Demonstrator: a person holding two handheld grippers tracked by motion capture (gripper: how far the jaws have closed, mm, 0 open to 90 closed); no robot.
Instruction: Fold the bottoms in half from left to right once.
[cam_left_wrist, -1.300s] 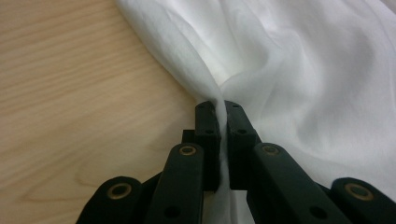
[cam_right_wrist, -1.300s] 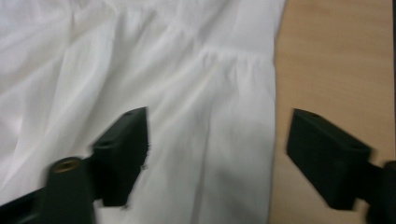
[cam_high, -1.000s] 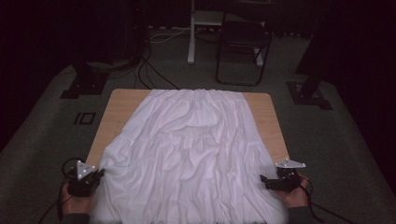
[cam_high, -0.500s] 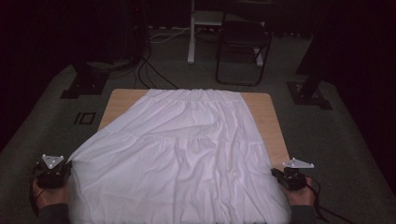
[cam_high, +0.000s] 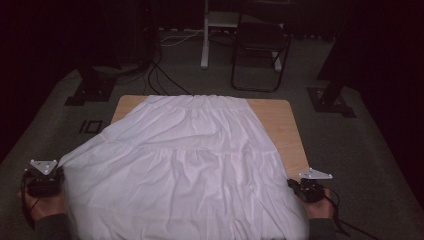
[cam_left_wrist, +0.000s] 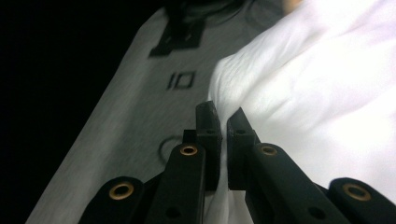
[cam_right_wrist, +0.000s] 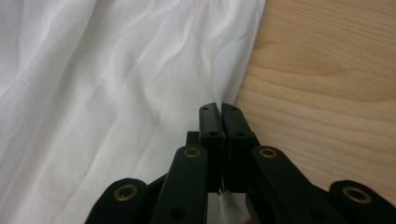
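Gripping white skirt (cam_high: 185, 165), 2 tools clamped

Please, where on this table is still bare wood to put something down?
Bare wood of the table shows as a strip along the right edge, beside the white cloth, widest at the far right corner. A small patch shows at the far left corner. Elsewhere the cloth covers it.

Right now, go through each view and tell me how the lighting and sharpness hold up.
High view: dim, the room's edges sink into black, and the white gathered cloth on the light wooden table glows with a soft violet cast. Left gripper view: the cloth is overexposed, the grey floor streaked with blur, the left side black. Right gripper view: evenly lit and sharp, wood grain crisp.
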